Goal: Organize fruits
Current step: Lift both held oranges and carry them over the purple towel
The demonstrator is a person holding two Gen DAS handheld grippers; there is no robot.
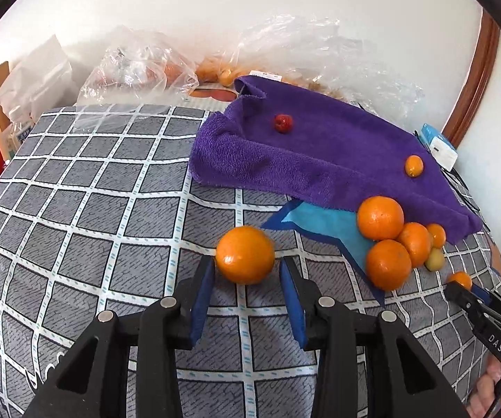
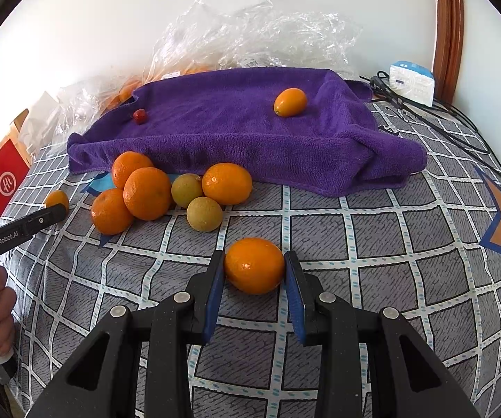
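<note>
My left claw was spread around an orange lying at 12 o'clock on the checked bed cover, pads not clearly touching. My right claw pinched a smaller oval orange, long axis across the fingers, 9-to-3. Fruit pile sat at 10 o'clock of it, before the purple towel.

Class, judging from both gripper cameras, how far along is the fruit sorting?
Done: a small red fruit and an oval orange kumquat lie on the purple towel.
In hand: the right gripper brackets a round orange; the left gripper brackets another orange. Whether either grips is unclear.
Left: a cluster of oranges and yellow-green fruits on the checked cloth.
</note>
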